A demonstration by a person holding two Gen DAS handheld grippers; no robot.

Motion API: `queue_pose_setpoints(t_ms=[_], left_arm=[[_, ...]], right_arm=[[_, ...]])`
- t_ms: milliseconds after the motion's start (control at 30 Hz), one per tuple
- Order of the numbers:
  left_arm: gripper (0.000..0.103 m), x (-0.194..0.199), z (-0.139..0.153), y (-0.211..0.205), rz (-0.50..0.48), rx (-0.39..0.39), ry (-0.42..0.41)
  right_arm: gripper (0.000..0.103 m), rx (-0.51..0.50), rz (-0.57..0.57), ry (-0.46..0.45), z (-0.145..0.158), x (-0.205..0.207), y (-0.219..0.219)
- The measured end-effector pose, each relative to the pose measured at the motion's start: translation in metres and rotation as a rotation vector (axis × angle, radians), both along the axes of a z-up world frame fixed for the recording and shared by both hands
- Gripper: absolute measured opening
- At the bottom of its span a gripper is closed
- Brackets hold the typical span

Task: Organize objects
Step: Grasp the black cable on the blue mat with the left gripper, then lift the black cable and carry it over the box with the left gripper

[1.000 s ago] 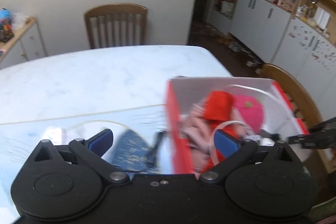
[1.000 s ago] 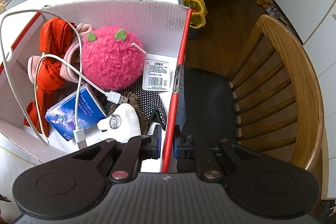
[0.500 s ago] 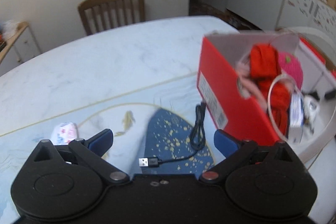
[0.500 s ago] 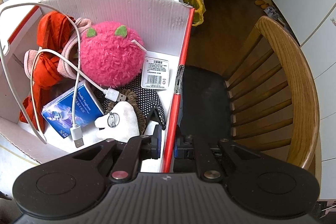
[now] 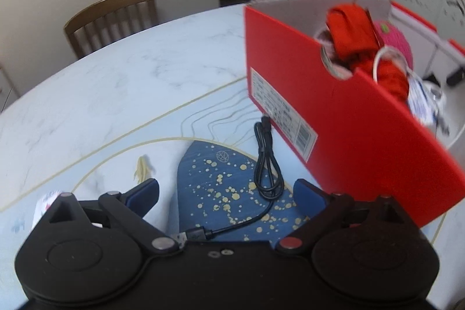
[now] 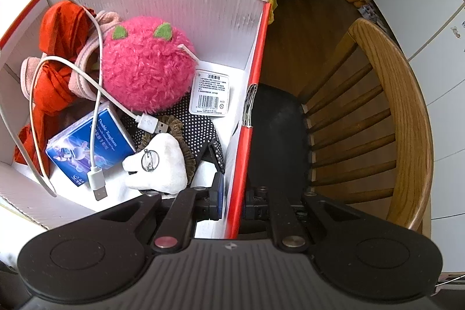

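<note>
The red box [image 6: 237,164] held a blue pack [image 6: 87,141] printed "Double Toughness", a white barcode card [image 6: 210,92] and a pink plush ball [image 6: 146,69]. Its side wall sat clamped between the right gripper's [image 6: 232,202] narrowed jaws. The black USB cable [image 5: 266,164] lay on the table [image 5: 116,83] beside the box, ahead of and between the left gripper's [image 5: 226,193] wide, empty jaws.

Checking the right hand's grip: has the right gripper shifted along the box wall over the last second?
No. The right gripper pinches the red box wall at the same spot, just below the wall's torn notch, as a second ago.
</note>
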State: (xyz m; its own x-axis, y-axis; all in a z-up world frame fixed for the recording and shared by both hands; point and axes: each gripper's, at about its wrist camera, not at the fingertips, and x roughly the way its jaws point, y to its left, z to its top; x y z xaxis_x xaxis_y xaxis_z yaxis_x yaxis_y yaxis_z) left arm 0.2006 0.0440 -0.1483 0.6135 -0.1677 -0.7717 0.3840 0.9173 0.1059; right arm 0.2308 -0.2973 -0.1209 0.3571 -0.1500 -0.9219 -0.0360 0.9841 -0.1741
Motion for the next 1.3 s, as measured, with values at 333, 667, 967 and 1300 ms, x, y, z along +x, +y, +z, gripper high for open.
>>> queue_pose_setpoints(t_ms=[333, 667, 967, 1300], left_arm=[[0.081, 0.022, -0.011, -0.003, -0.046, -0.04, 0.006], [0.046, 0.052, -0.006, -0.001, 0.012, -0.096, 0.048], [0.009, 0.062, -0.001, -0.001, 0.101, -0.141, 0.105], [0.008, 0.04, 0.027, 0.02, 0.248, -0.2, 0.133]], right_arm=[[0.012, -0.022, -0.011, 0.02, -0.003, 0.005, 0.002], [0.012, -0.029, -0.028, 0.031, -0.006, 0.011, 0.003], [0.013, -0.027, -0.043, 0.028, -0.008, 0.011, 0.0], [0.011, -0.014, -0.043, 0.005, -0.009, 0.006, -0.004]])
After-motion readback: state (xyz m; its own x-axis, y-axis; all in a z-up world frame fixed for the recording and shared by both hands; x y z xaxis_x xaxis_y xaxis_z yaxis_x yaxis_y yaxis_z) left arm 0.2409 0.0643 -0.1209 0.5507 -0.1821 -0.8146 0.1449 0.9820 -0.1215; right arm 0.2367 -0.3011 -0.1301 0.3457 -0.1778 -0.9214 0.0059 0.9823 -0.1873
